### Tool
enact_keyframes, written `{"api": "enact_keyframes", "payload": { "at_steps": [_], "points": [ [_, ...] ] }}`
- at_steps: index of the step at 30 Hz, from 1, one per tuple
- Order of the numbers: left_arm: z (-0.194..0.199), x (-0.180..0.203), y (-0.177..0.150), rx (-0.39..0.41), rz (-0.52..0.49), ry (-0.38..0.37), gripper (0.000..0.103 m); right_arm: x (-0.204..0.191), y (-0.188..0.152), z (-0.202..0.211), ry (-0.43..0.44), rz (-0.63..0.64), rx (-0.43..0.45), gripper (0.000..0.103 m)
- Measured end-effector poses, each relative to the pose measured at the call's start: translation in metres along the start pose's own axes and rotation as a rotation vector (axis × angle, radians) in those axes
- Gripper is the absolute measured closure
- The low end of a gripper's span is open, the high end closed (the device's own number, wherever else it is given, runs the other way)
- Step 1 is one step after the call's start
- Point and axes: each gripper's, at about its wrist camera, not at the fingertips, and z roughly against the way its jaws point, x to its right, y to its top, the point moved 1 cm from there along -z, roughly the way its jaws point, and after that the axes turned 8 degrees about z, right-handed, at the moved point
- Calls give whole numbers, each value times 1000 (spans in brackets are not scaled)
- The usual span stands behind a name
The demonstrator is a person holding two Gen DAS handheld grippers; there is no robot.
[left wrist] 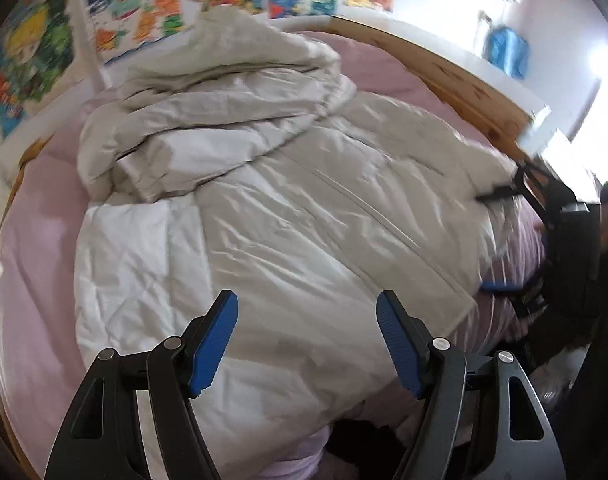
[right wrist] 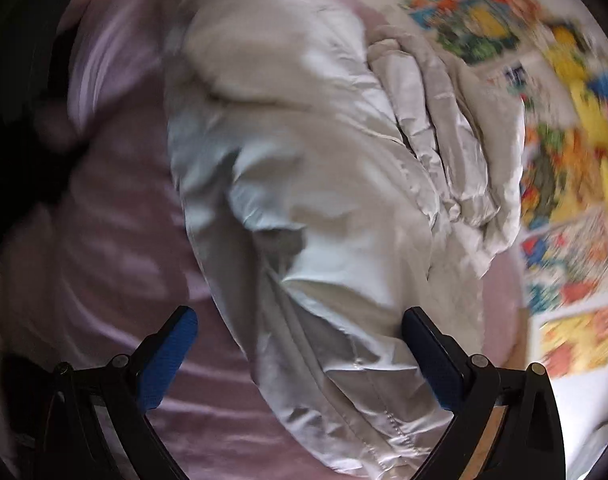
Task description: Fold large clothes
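We hover both spread, empty tools, left tool [left wrist: 307, 344] and right tool [right wrist: 299, 354], over the soft, slippery puffer coat [left wrist: 287, 216] on the bed [left wrist: 27, 240], best gripped along its hem.

jacket [left wrist: 287, 208] x1; bed [left wrist: 35, 248] x1; tools x2: left tool [left wrist: 307, 344], right tool [right wrist: 299, 344]; posters [left wrist: 151, 12] approx 5

Off-white quilted jacket [left wrist: 304, 208] on pale pink sheet [left wrist: 31, 240], bright multicoloured posters [left wrist: 151, 4], blue-padded black jaws.
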Motion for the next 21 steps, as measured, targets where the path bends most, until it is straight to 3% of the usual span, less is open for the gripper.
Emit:
{"api": "enact_keyframes", "payload": {
  "at_steps": [6, 9, 11, 12, 14, 18, 21],
  "points": [
    [-10, 21, -15, -48, -104, -57, 37, 5, -8, -8, -110, -22, -31, 4],
    [-12, 30, -20, -58, -150, -67, 37, 14, -8, -6, -108, -61, -29, 18],
    [-12, 35, -24, -66, -175, -74, 37, 19, -8, 0, -99, -79, -13, 40],
    [-10, 38, -27, -70, -188, -82, 37, 21, -6, 2, -95, -91, -4, 46],
    [-8, 43, -30, -77, -213, -84, 37, 32, -3, 14, -73, -143, 24, 61],
    [-2, 54, -41, -83, -251, -76, 37, 85, -1, 35, 35, -381, 85, 71],
    [-3, 61, -53, -58, -311, 8, 37, 117, -3, 46, 85, -539, 135, 74]
  ]
}}
